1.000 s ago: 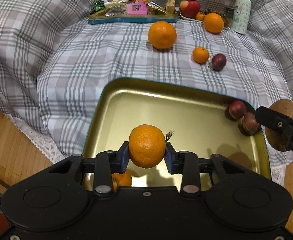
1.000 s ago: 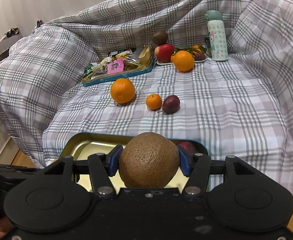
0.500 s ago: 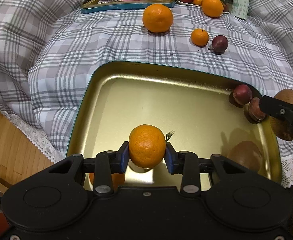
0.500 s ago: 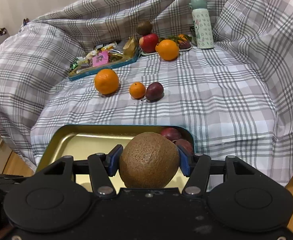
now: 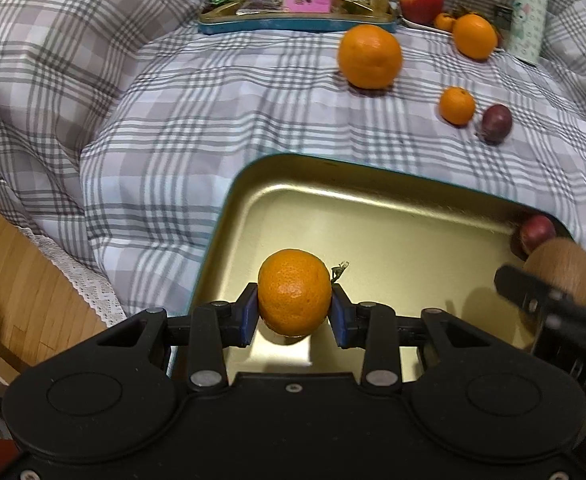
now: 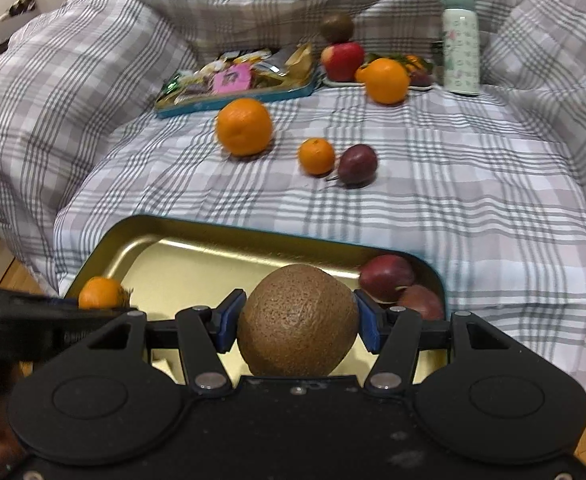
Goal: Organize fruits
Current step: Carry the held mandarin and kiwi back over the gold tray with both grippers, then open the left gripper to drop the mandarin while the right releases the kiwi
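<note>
left wrist view: our left gripper has its jaws pinching a mandarin over the near edge of the gold tray; we should lower it before letting go.

right wrist view: our right gripper pinches a brown fruit above the tray, beside two red fruits; we should set it clear of them.

Glossy gold metal tray; checked cloth cover; rough brown fruit.
</note>
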Motion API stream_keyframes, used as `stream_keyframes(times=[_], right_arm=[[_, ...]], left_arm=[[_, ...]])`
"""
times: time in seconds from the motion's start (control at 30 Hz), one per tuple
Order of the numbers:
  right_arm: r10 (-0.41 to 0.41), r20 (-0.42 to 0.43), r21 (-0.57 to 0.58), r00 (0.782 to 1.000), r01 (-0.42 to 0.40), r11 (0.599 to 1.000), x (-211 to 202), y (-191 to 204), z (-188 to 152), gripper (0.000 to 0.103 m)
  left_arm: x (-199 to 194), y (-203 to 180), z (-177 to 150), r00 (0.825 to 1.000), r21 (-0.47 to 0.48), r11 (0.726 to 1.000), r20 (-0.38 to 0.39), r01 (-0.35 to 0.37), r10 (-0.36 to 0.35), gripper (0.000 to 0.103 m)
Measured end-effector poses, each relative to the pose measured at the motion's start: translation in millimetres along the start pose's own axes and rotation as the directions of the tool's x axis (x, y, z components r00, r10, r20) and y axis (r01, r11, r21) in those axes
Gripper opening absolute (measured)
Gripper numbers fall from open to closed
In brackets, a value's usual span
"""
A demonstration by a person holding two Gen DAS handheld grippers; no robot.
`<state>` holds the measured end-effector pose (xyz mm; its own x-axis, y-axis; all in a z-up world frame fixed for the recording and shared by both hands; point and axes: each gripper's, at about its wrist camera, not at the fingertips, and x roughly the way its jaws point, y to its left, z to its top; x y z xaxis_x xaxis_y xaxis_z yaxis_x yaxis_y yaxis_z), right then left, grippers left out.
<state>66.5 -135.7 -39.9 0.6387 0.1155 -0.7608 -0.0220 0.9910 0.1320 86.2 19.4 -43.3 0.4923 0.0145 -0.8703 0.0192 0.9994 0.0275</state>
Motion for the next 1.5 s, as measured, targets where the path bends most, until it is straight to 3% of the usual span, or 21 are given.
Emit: stream_keyframes(times=[0.4,0.97,1.2,1.5], right_arm=[[0.036,-0.083,-0.082,0.996,-0.042,0.996,18,29,-9,0.061],[0.031,-0.144,-0.080,0.989,-0.042,0.996,27,29,-15,0.061],[0.027,-0.073,-0.098,0.997,-0.034,0.995,16,31,-10,0.060],[0.024,-0.085,-0.077,0.996,-0.030,0.997,15,24,-15,0.060]], left_arm=[[14,12,7,0.999,-0.028,0.999,-0.050,0.019,-0.020,0.045],[0,13,9,0.999,-0.037,0.999,-0.027,0.033,-0.034,0.046],[-2,12,7,0.999,-0.038,0.999,-0.037,0.028,-0.029,0.046],[-4,13,3,0.999,-0.038,0.999,-0.046,0.022,-0.024,0.046]])
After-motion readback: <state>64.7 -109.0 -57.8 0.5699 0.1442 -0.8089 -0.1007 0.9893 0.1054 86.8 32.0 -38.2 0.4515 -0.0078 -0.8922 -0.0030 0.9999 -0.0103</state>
